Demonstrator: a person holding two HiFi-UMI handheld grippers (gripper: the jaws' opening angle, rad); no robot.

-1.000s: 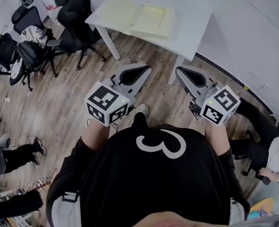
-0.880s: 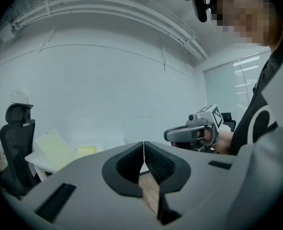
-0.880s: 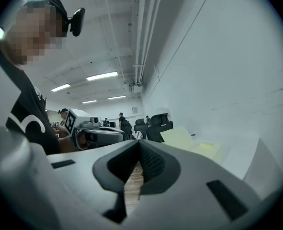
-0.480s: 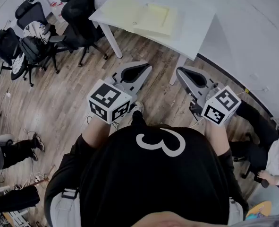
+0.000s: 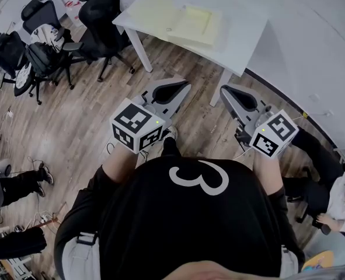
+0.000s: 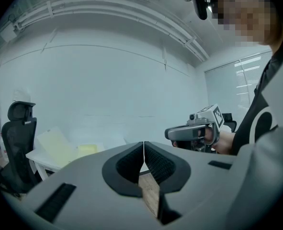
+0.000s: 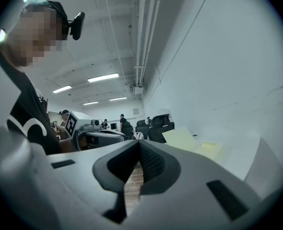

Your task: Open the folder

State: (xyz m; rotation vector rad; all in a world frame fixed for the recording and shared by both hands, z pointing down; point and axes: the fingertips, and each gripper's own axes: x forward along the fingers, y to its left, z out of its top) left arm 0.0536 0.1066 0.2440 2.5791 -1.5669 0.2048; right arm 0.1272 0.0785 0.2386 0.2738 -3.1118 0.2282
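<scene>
A pale yellow folder (image 5: 184,20) lies spread on the white table (image 5: 248,37), with a brighter yellow sheet on its right half. It also shows in the left gripper view (image 6: 60,147) and the right gripper view (image 7: 191,142). My left gripper (image 5: 183,87) and my right gripper (image 5: 225,91) hang over the wooden floor, well short of the table, side by side and roughly level. Both are shut with nothing between the pads (image 6: 143,145) (image 7: 139,145). Each gripper sees the other off to its side.
Black office chairs (image 5: 99,16) with bags stand left of the table. A seated person (image 5: 327,179) is at the right, another person's legs (image 5: 14,185) at the left. A white wall (image 5: 312,63) runs behind the table, and cables lie on the floor.
The head view has drifted slightly, so the table sits a little further right. Both grippers keep their places and stay shut.
</scene>
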